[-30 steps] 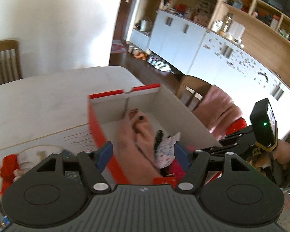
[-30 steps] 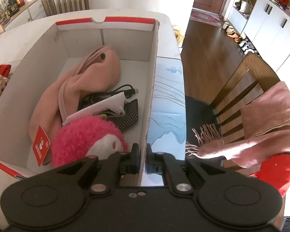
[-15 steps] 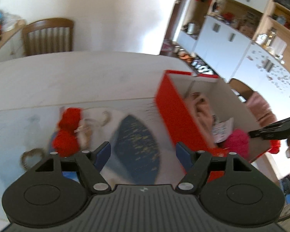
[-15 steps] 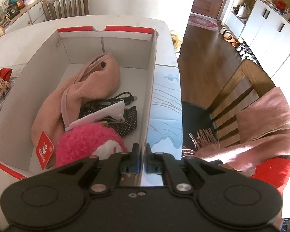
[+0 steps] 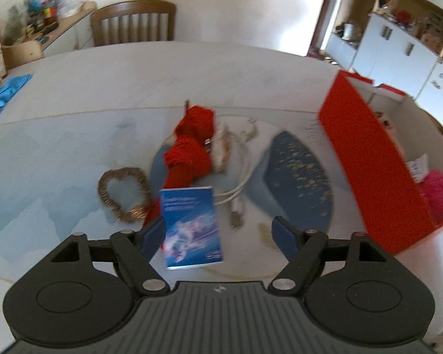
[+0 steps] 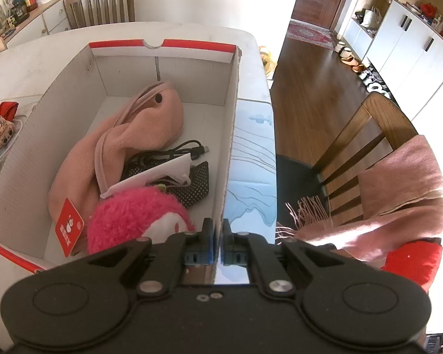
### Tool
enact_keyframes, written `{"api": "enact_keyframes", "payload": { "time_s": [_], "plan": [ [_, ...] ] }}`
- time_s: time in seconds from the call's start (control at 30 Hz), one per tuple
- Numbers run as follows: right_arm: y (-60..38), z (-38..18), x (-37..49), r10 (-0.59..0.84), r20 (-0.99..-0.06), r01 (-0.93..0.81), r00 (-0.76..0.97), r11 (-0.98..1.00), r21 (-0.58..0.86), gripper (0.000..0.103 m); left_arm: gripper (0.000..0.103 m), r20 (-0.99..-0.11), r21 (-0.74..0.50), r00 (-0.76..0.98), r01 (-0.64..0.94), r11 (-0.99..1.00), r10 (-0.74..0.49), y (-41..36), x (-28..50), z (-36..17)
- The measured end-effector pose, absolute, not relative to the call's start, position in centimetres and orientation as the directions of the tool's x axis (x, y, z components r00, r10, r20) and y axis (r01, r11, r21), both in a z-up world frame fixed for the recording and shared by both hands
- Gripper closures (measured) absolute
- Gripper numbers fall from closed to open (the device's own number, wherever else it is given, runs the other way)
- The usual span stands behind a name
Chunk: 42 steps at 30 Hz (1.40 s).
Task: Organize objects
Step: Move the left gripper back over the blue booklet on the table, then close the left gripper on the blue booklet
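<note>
Box: red cardboard box with white inside point(image 6: 233, 124) stands on the pale surface point(image 5: 209, 67); a pink fleece cloth point(image 6: 133, 135), a black cable point(image 6: 189, 149), a black dotted pouch point(image 6: 199, 183) and a fluffy magenta plush toy point(image 6: 133, 215) lie inside it.
Left claw: the left claw point(image 5: 214, 234) has its jaws wide apart and they have just been opening; nothing is pressed by the pads, though a blue glossy booklet point(image 5: 190, 224) lies on the surface below, near the left blue pad.
Change, left view: 1 second ago this view looked into the box; now the box sits at the right edge, and loose things fill the middle.
Loose things: a red fabric bundle point(image 5: 192, 144), a white cable point(image 5: 242, 174) and a golden tinsel heart ring point(image 5: 122, 194) lie near the booklet.
Right claw: the right claw point(image 6: 217, 246) is clamped on the box's right wall, as before; its view has hardly changed.
</note>
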State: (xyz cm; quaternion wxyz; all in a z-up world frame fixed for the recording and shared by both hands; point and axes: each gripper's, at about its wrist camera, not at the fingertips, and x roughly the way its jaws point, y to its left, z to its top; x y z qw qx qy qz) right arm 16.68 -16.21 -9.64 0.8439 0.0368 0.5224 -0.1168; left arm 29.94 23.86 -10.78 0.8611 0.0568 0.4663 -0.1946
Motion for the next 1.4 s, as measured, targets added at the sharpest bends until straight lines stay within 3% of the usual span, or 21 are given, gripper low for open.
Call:
{"api": "enact_keyframes", "payload": {
  "time_s": [0.17,0.67,0.73,0.93,1.1,1.4],
  "plan": [
    [-16.2,-9.7,16.6,-0.160,-0.891,0.239,0.425,0.969,-0.060,0.099,0.014,-0.838,-0.037,0.496,0.361,0.932,-0.226,23.8,30.2,-12.4],
    [-16.3,-9.8,16.6,-0.160,-0.892,0.242,0.422,0.969,-0.059,0.099,0.014,-0.819,0.087,0.566,0.290,0.953,-0.097,22.8,29.7,-15.3],
    [-16.3,-9.8,16.6,-0.160,-0.893,0.242,0.422,0.968,-0.059,0.099,0.020,-0.815,0.080,0.571,0.282,0.956,-0.100,22.8,29.6,-15.3],
    [-16.3,-9.9,16.6,-0.156,-0.892,0.240,0.424,0.969,-0.056,0.099,0.054,-0.817,0.107,0.571,0.284,0.953,-0.078,22.5,29.3,-15.2],
    [-16.3,-9.9,16.5,-0.155,-0.892,0.238,0.424,0.970,-0.055,0.099,0.054,-0.815,0.126,0.575,0.291,0.948,-0.068,22.4,28.8,-14.6],
    [-16.4,-9.8,16.7,-0.148,-0.893,0.235,0.426,0.971,-0.049,0.099,0.054,-0.790,0.055,0.595,0.310,0.949,-0.149,22.0,27.9,-10.8]
  ]
}}
